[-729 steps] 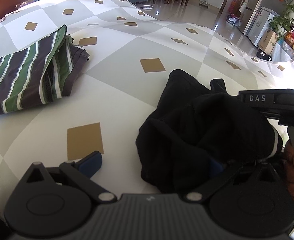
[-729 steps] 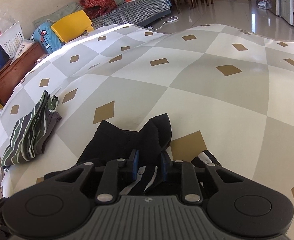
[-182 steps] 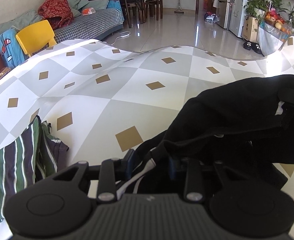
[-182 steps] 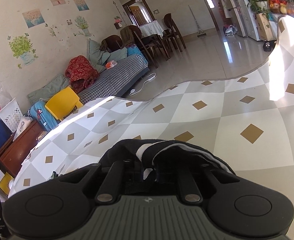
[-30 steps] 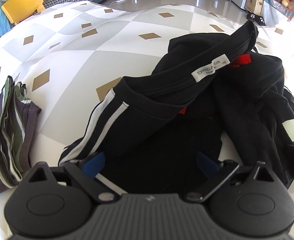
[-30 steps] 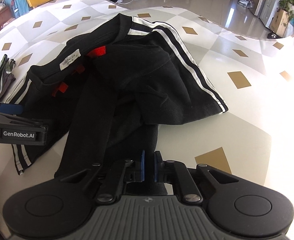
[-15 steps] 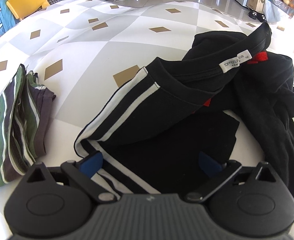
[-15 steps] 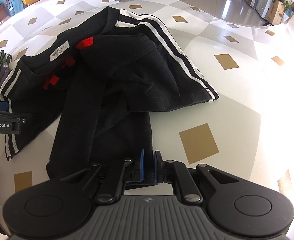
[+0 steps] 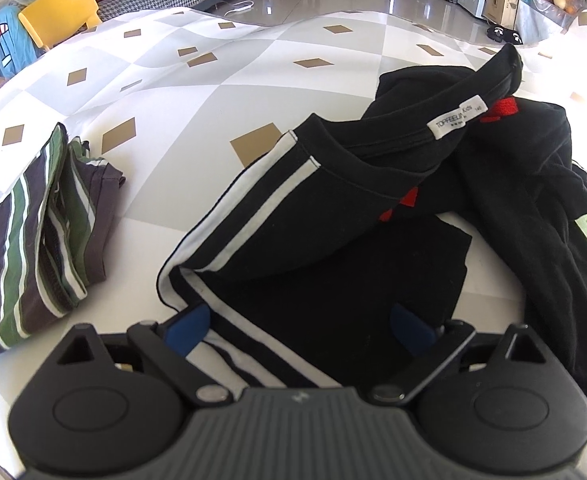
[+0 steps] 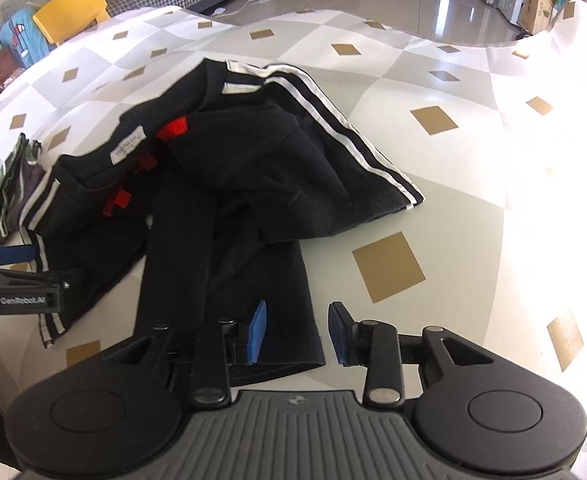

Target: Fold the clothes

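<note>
So the crumpled black white-striped garment [image 10: 253,184] lies on the diamond-patterned tabletop [image 10: 453,184], its hem between the right gripper [image 10: 297,334] jaws, which have just been opening and no longer pinch it. Left gripper [image 9: 297,322] jaws gape wide over its striped edge, gripping nothing.

Black garment [image 9: 333,208], striped garment [image 9: 33,240] on tablecloth [image 9: 173,92]

The striped folded garment [image 9: 29,236] is cut off by the left edge of the left wrist view. The black garment's [image 9: 333,248] near hem hides behind the gripper body. Its white label [image 10: 127,145] is too blurred to read in the right wrist view.
</note>
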The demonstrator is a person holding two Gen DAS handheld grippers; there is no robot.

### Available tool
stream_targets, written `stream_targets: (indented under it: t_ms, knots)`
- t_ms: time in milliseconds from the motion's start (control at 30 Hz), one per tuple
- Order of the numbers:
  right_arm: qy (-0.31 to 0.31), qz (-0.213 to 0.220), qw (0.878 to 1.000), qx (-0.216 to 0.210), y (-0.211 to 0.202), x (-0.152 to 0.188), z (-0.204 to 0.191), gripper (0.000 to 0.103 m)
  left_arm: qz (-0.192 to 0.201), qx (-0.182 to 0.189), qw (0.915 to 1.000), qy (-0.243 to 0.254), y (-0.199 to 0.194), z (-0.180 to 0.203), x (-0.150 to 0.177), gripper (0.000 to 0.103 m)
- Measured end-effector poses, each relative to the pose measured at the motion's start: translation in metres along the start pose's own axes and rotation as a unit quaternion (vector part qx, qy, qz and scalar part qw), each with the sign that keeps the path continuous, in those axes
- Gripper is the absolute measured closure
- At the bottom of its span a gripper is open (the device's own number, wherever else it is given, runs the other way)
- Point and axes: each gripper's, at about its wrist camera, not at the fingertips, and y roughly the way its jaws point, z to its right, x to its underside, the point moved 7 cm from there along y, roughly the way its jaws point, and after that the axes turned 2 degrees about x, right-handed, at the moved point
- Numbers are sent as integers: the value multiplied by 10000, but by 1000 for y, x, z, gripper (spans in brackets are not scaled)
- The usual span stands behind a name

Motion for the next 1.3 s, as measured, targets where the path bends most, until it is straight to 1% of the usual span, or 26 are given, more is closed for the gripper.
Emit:
stream_targets:
  t_ms: [67, 200, 300, 367, 467, 567, 633, 700, 867, 933, 1100, 1300]
  knots:
    - [51, 21, 9997, -228, -3, 1, -8, 63, 67, 88, 9999, -37, -3, 4, 1, 5]
    - [158, -155, 9978, -621, 4, 7, -24, 61, 270, 137, 9995, -14, -9, 13, 0, 5]
    - [111, -228, 9969, -742, 8, 9, -34, 60, 394, 74, 9991, 163, -13, 26, 0, 5]
    - [87, -214, 9966, -795, 10, 10, -40, 58, 409, 1, 9989, 234, -14, 33, 4, 5]
    - [72, -211, 9966, -789, 12, 15, -47, 54, 302, -17, 9995, 128, -12, 37, 15, 5]
    - [-2, -178, 9972, -731, 14, 19, -54, 51, 236, 13, 9997, 42, 0, 17, 14, 4]
    - [-89, -130, 9976, -675, 16, 19, -57, 49, 273, 15, 9996, 52, -1, 18, 16, 1]
    - [-152, -100, 9979, -624, 18, 20, -61, 47, 291, 26, 9996, 54, -3, 20, 17, 0]
    - [-553, 76, 9976, -405, 20, 24, -69, 47, 276, 113, 9996, -18, 0, 17, 17, 0]
    - [-679, 103, 9972, -282, 20, 25, -71, 49, 284, 117, 9995, -1, 0, 17, 18, 0]
    - [-904, 162, 9958, -37, 19, 26, -73, 64, 288, 126, 9995, 18, -2, 19, 20, 0]
    - [-972, 216, 9950, 64, 17, 26, -73, 77, 281, 145, 9995, 48, -8, 23, 23, 0]
